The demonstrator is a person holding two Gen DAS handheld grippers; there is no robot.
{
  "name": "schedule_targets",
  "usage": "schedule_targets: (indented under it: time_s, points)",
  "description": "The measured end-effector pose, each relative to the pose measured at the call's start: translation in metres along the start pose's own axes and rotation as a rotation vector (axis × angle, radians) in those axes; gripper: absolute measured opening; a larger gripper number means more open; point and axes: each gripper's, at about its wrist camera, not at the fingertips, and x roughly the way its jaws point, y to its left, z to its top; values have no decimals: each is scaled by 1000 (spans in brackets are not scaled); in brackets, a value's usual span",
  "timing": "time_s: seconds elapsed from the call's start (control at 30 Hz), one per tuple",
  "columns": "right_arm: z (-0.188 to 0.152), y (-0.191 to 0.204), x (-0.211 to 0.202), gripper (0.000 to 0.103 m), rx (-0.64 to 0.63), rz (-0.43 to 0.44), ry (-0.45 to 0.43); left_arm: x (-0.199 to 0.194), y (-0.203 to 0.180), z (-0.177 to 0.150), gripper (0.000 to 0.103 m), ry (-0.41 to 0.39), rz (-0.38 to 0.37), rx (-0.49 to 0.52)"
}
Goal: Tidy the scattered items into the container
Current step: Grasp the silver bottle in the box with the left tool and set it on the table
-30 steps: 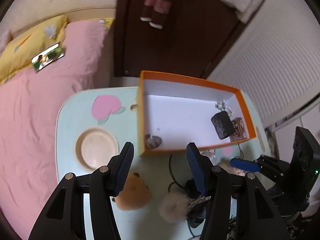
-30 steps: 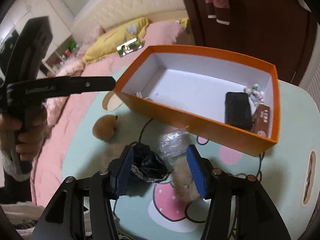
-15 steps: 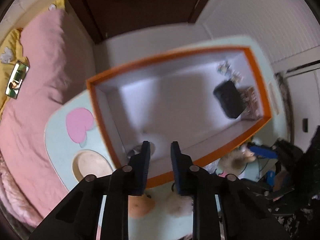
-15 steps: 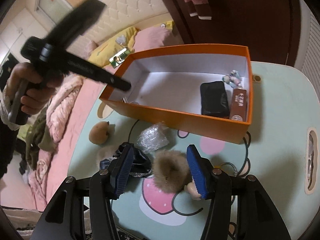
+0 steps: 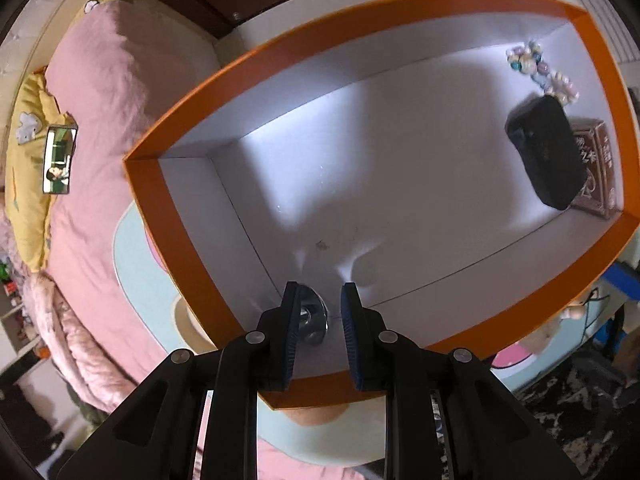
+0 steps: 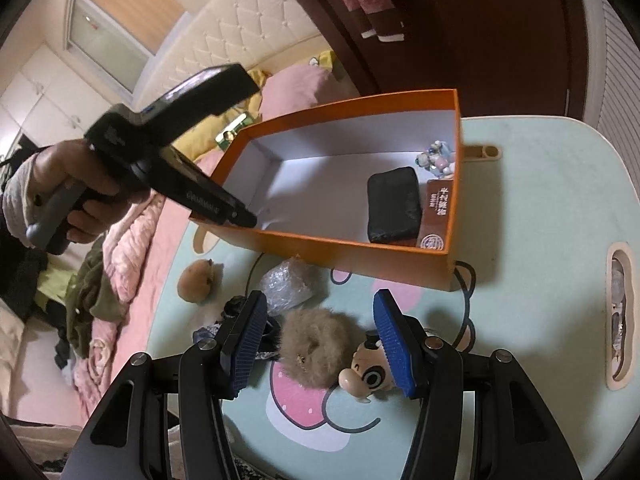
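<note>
The orange box with a white inside stands on the mint table. My left gripper reaches into its near corner, jaws narrowly apart, over a small shiny metal item. It also shows from the side in the right wrist view. In the box lie a black pouch, a brown packet and a bead string. My right gripper is open above a brown fur pompom with a cartoon figure beside it.
On the table by the box lie a clear plastic wrap, a tan plush ball and a dark tangle. A pink bed with a phone lies left. A dark wardrobe stands behind.
My left gripper has swung from above the table's loose items into the box's near corner and narrowed its jaws. My right gripper has pulled back over the pompom and stays open.
</note>
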Motion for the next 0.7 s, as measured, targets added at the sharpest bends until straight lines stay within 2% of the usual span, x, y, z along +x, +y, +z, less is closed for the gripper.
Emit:
schedule_targets:
  time_s: [0.13, 0.2, 0.23, 0.43, 0.5, 0.7]
  points:
    - [1, -4, -1, 56, 11, 2, -3, 2, -4, 1, 18, 8, -9, 9]
    - [2, -5, -1, 56, 16, 3, -4, 3, -4, 0, 6, 15, -40, -2]
    - [2, -6, -2, 56, 19, 3, -5, 3, -6, 0, 4, 11, -42, 3]
    - [2, -7, -3, 56, 19, 4, -9, 1, -1, -1, 3, -11, -37, 4]
    - [2, -7, -3, 56, 20, 4, -8, -4, 5, -1, 3, -33, -61, -16]
    - [2, -4, -2, 56, 9, 4, 4, -50, 19, -7, 3, -175, -182, -63]
